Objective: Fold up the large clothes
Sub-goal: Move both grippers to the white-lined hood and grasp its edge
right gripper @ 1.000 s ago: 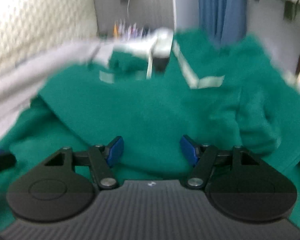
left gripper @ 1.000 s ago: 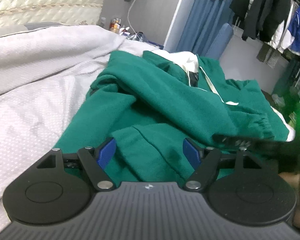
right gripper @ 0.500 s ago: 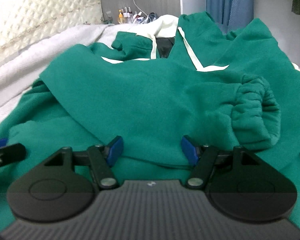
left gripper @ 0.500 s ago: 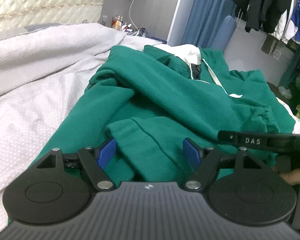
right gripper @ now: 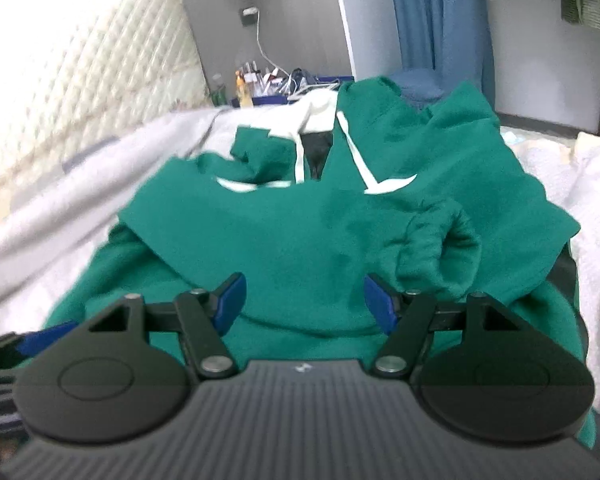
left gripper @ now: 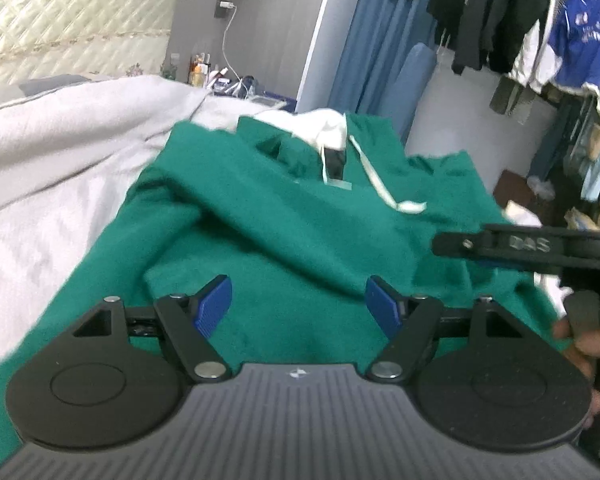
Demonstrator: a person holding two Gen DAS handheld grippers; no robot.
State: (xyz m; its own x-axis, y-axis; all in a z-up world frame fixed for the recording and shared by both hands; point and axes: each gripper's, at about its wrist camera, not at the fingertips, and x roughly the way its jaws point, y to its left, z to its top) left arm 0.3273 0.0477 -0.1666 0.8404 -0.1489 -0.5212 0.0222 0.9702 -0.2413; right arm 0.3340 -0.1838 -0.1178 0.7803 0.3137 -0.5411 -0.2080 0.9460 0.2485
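Note:
A large green hoodie [left gripper: 284, 232] with a white-lined hood and white drawstrings lies partly folded on the bed, sleeves laid across its body. It also shows in the right wrist view [right gripper: 300, 232], with a ribbed cuff [right gripper: 440, 252] at the right. My left gripper [left gripper: 299, 307] is open and empty, just above the hoodie's near part. My right gripper [right gripper: 302, 300] is open and empty over the near hem. The right gripper's black finger [left gripper: 520, 246] shows at the right of the left wrist view.
A white quilted blanket [left gripper: 60, 152] covers the bed to the left. A padded headboard [right gripper: 80, 112] stands behind it. A nightstand with bottles and cables [right gripper: 260, 80] is at the far end. Hanging clothes [left gripper: 520, 32] and a blue curtain fill the right.
Both grippers have lifted and pulled back a little, so more of the room shows. The hoodie lies as before. Both stay open.

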